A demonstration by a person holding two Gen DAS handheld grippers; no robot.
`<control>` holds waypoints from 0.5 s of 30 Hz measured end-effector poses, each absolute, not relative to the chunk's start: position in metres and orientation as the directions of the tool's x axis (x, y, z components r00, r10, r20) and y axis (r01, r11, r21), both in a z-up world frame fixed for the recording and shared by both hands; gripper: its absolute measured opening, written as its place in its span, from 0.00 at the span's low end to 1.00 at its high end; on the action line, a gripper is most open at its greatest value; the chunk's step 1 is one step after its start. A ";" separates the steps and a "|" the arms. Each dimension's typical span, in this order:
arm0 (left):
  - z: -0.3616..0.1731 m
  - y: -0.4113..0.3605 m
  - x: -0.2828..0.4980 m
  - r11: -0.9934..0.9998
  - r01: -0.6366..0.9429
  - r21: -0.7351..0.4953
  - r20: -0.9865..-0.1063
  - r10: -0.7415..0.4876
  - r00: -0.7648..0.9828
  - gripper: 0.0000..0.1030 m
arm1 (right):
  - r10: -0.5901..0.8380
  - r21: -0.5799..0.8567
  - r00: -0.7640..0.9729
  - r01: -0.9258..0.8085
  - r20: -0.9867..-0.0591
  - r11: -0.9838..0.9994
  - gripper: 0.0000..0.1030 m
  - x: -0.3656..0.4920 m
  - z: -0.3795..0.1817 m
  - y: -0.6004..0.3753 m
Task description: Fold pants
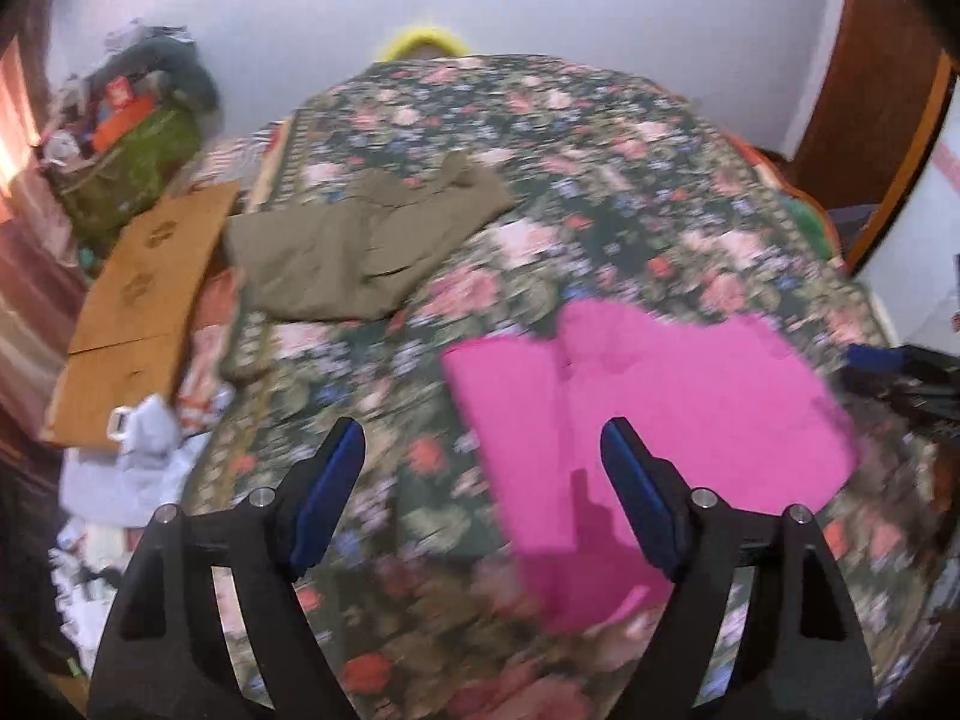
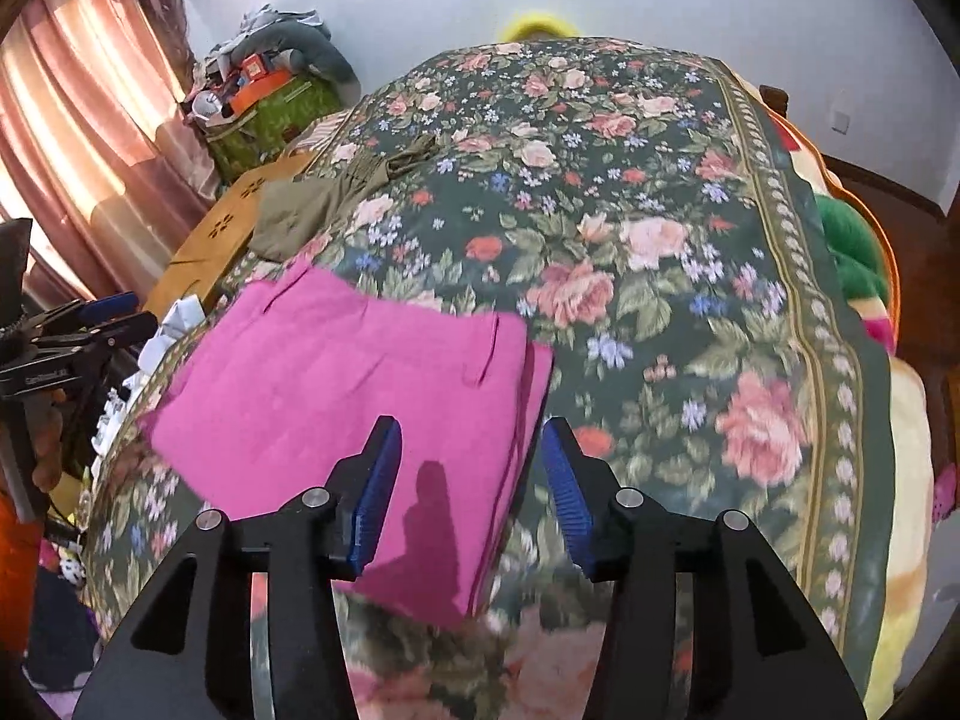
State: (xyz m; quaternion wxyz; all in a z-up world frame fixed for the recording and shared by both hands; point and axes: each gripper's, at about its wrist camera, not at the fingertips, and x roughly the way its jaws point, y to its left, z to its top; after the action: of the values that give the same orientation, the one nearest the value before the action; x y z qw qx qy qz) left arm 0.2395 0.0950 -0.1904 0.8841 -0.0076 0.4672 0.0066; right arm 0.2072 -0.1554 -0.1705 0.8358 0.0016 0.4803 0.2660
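A bed fills the room, covered by a dark floral bedspread (image 2: 630,252) of pink roses on green, with a pale wall behind it and pink curtains (image 2: 78,120) glowing at about ten o'clock in the right wrist view. The left wrist view is smeared with motion blur, so the flower pattern there dissolves into streaks.

The pink pants (image 1: 648,414) lie folded flat on the bedspread near its front edge. In the left view they sit from one to four o'clock of the left claw (image 1: 483,468), their near corner hidden behind its right finger. In the right view the pink pants (image 2: 336,396) spread from nine to twelve o'clock of the right claw (image 2: 471,468), their layered right edge running down between its fingers.

Both claws hang above the bed with fingers spread wide and grip nothing; each casts a small shadow on the pink cloth.

Farther up the bed, at eleven o'clock, lies a second, olive-brown garment (image 1: 360,246), crumpled and hard to read; the right view shows only a sliver of it. Beside the bed a flat cardboard sheet (image 1: 144,294) leans, and beyond it a heap of clutter on a green bag (image 1: 138,162) is too jumbled to name. A yellow rim (image 1: 423,39) peeks over the far edge of the bed, mostly hidden.
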 end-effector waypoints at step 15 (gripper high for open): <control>-0.249 0.055 0.283 0.998 0.063 -0.015 -0.886 -0.043 0.461 0.42 | 0.470 0.305 0.282 -0.473 -0.837 0.827 0.33 0.242 -0.219 -0.139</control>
State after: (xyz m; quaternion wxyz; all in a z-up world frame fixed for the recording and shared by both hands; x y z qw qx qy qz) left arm 0.2834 0.0547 -0.2492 0.8547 0.0098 0.5182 -0.0309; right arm 0.2419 -0.1386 -0.2187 0.8005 -0.0013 0.5220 0.2944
